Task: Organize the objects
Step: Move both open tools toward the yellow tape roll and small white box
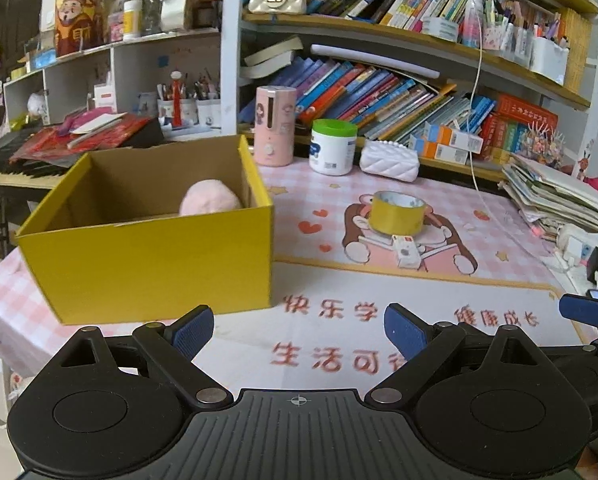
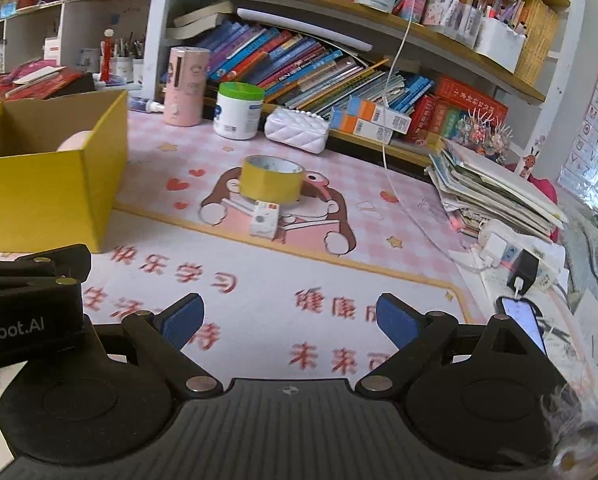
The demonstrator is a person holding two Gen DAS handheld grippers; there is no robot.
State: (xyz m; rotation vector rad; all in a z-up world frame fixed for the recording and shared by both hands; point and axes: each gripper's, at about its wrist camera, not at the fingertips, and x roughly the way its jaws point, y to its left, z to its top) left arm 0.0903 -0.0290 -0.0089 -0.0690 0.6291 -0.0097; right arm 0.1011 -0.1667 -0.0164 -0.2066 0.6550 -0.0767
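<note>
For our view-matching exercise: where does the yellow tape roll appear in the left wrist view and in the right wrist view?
Left wrist view: yellow tape roll right of centre, on the cartoon mat.
Right wrist view: tape roll just left of centre.
Shared landmark: the small white card box directly in front of it.

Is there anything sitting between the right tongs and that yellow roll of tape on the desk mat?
Only one thing: a small white box lies just in front of the yellow tape roll, on the near side facing the right tongs. Otherwise the mat between them is bare. The tongs are open and empty.
</note>
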